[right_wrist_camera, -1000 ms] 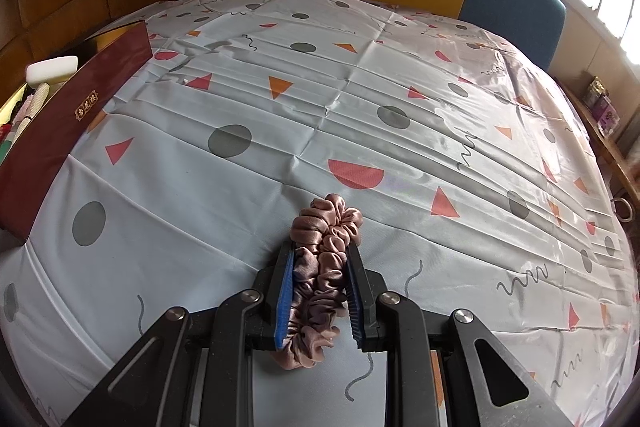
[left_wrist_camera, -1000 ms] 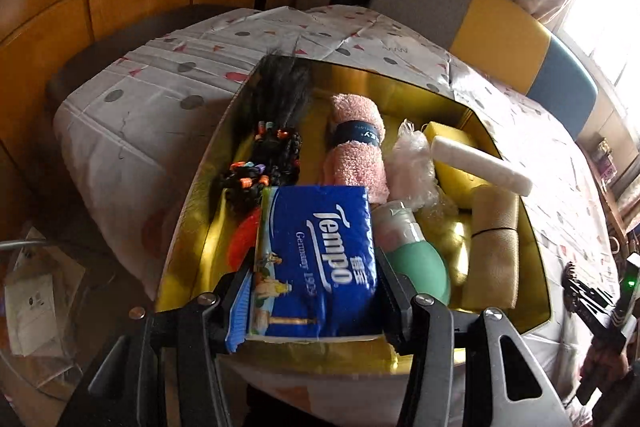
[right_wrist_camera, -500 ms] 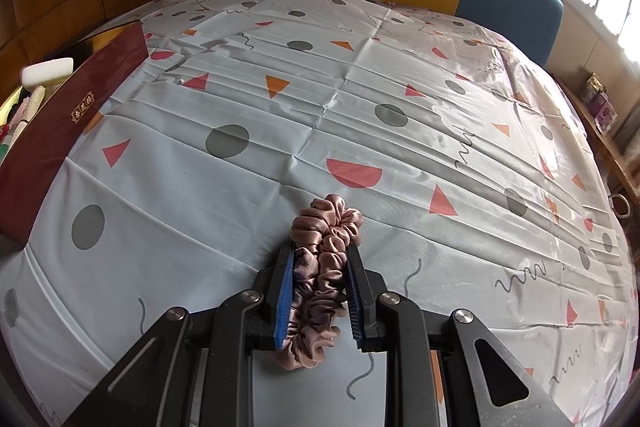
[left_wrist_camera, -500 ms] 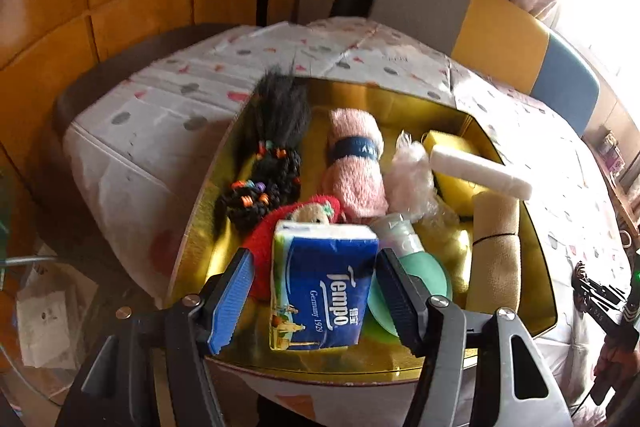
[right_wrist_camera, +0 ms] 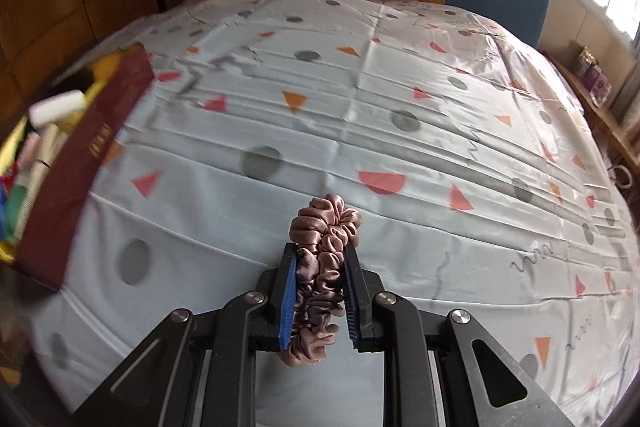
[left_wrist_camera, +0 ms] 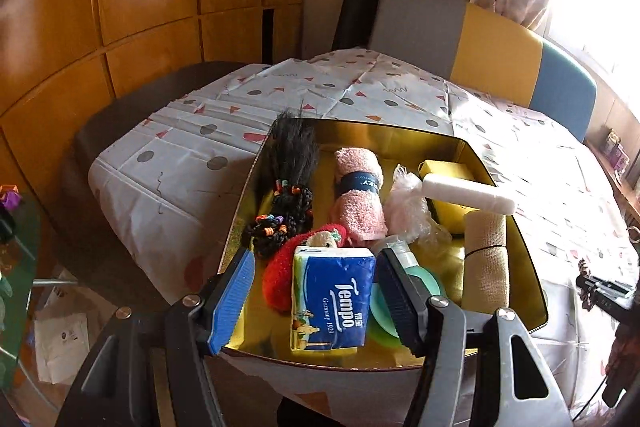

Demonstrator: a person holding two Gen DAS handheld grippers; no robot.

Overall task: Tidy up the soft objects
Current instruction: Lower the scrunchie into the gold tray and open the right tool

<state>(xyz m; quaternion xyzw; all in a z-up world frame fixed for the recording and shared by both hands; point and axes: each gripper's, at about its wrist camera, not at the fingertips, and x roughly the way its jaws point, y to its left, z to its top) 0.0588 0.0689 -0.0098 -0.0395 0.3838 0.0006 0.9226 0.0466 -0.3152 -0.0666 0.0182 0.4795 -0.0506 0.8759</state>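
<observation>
A blue Tempo tissue pack (left_wrist_camera: 332, 303) stands on end at the near side of the gold-lined box (left_wrist_camera: 400, 133). My left gripper (left_wrist_camera: 316, 259) is open, its blue pads wide on either side of the pack and clear of it. In the right wrist view my right gripper (right_wrist_camera: 320, 255) is shut on a pink satin scrunchie (right_wrist_camera: 326, 227), held just above the patterned tablecloth (right_wrist_camera: 400, 87). The box's dark red outer wall (right_wrist_camera: 88, 155) is at the left of that view.
The box also holds a black braided hairpiece (left_wrist_camera: 288, 195), a rolled pink towel (left_wrist_camera: 358, 195), a red fluffy item (left_wrist_camera: 280, 279), a white roll (left_wrist_camera: 468, 193), a beige roll (left_wrist_camera: 486, 259) and a green item (left_wrist_camera: 384, 303). Chairs (left_wrist_camera: 496, 55) stand behind the table.
My left gripper opened, let go of the tissue pack and drew back upward; the pack now stands in the box. My right gripper rose slightly with the scrunchie.
</observation>
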